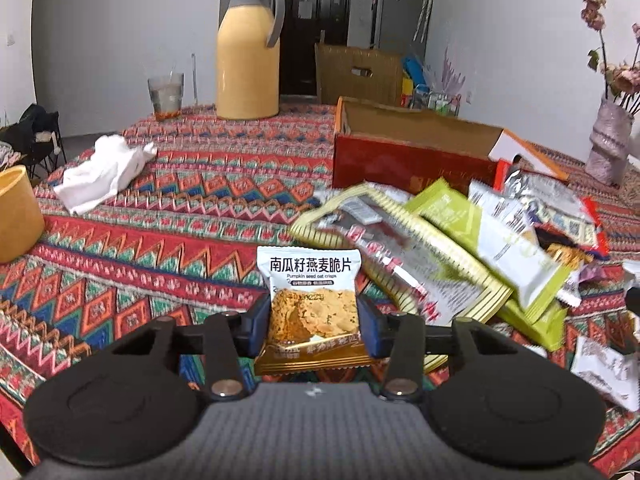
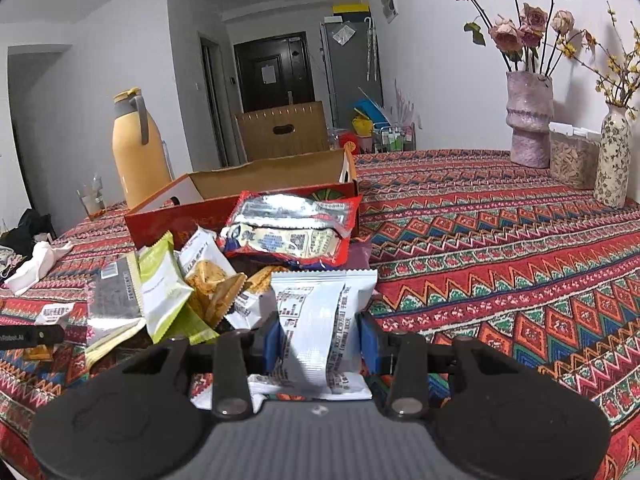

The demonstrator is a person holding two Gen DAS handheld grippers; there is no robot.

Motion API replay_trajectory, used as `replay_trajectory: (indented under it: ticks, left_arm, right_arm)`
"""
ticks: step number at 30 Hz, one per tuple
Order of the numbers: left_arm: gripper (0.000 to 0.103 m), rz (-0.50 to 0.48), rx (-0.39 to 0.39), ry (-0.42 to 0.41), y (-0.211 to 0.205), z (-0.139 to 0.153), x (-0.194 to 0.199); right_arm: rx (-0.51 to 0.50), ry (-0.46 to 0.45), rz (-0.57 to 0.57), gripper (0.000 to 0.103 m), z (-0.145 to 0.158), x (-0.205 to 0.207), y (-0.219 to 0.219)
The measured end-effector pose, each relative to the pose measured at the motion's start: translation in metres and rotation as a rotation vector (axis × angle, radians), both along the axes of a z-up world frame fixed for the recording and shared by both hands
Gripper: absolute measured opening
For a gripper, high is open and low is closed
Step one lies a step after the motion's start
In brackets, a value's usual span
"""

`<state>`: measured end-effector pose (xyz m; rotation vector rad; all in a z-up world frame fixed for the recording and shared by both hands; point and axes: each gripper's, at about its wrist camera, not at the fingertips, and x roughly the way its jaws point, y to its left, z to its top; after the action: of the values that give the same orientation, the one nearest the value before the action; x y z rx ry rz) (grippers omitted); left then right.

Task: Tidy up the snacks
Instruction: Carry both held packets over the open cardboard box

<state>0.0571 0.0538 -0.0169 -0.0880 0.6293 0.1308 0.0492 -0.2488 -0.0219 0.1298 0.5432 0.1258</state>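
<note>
While the left tool (image 1: 314, 320) is pinching an oat crisp packet (image 1: 310, 292) between its 2 blue pads, the packet is standing upright above the patterned counter (image 1: 180, 216), printed side facing the camera. To its right, the heap of snack packets (image 1: 460, 236) is lying on the counter, just in front of the open red box (image 1: 412, 152). The right tool (image 2: 320, 342) is pinching a white packet (image 2: 324, 320), back side toward the camera, at the near edge of the same heap (image 2: 224, 276). A red packet (image 2: 292, 228) is leaning against the red box (image 2: 240, 204). A yellow jug (image 1: 248, 68) and a glass (image 1: 166, 96) are standing at the far edge, and a white cloth (image 1: 104, 172) is lying to the left. 2 vases (image 2: 530, 120) are standing at the far right of the counter (image 2: 500, 240).
</note>
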Motion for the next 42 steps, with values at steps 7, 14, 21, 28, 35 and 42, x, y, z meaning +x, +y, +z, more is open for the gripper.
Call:
replay_trajectory:
  ticks: [7, 14, 21, 28, 35, 42]
  left_arm:
    - [0.046, -0.033, -0.003, -0.075, -0.011, 0.028, 0.002]
    - [0.046, -0.066, 0.027, -0.136, -0.024, 0.055, 0.019]
    - [0.046, -0.082, 0.053, -0.176, -0.035, 0.077, 0.049]
    - [0.046, -0.102, 0.067, -0.193, -0.046, 0.093, 0.093]
    - [0.046, -0.112, 0.06, -0.193, -0.054, 0.1, 0.146]
    - [0.046, -0.09, 0.039, -0.171, -0.058, 0.091, 0.203]
  right_arm:
    - [-0.015, -0.035, 0.022, 0.04, 0.014, 0.002, 0.006]
    - [-0.036, -0.082, 0.036, 0.04, 0.034, 0.022, 0.013]
    - [-0.061, -0.131, 0.047, 0.04, 0.057, 0.057, 0.019]
    - [-0.086, -0.149, 0.071, 0.04, 0.074, 0.105, 0.025]
    - [-0.083, -0.147, 0.081, 0.04, 0.085, 0.162, 0.032]
    - [-0.076, -0.08, 0.08, 0.04, 0.075, 0.23, 0.044]
